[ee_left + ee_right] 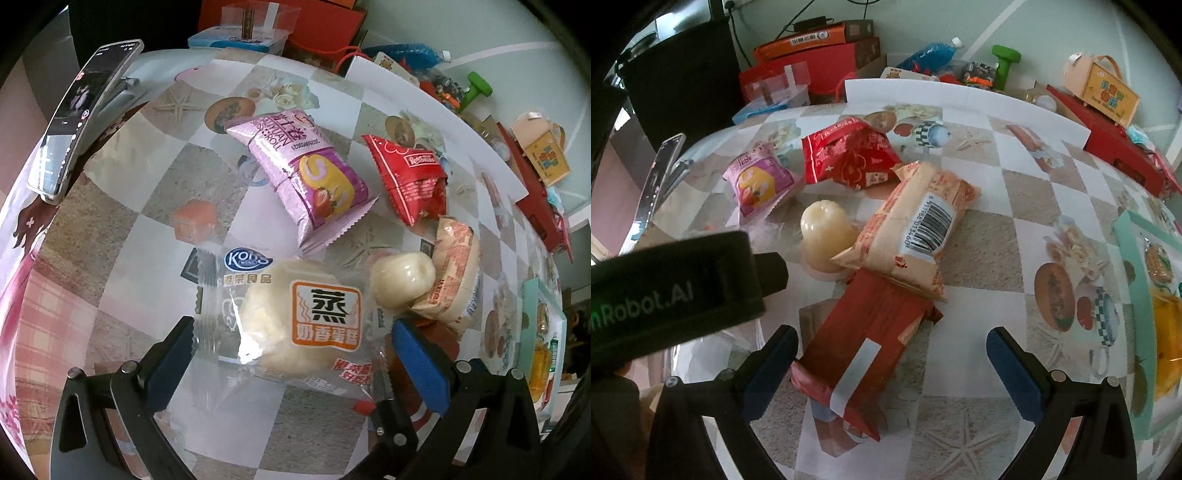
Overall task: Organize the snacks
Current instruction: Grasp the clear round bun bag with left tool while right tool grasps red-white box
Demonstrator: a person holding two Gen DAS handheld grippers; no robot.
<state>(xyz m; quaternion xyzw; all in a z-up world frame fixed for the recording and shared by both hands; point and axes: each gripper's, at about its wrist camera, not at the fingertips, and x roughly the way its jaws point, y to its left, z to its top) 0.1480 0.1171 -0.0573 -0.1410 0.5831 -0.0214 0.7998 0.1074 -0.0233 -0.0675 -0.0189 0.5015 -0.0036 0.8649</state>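
My left gripper (291, 347) is open, its blue-padded jaws on either side of a clear-wrapped steamed cake (295, 314) with an orange label, lying on the table. Beyond it lie a pink roll packet (303, 166), a red packet (410, 177), a pale jelly cup (400, 277) and a beige packet (456, 273). My right gripper (890, 354) is open above a dark red packet (864, 347). The beige packet (916, 232) rests on that packet's far end, next to the jelly cup (825, 232). The red packet (849, 155) and pink packet (759, 182) lie farther back. The left gripper's black body (676, 291) shows at left.
A phone on a stand (81, 118) stands at the table's left edge. A teal tray (1145, 317) holding yellow snacks sits at the right edge. Red boxes (820, 62), a small carton (1100, 88), a green toy (1006, 62) and clutter line the far side behind a white board (960, 96).
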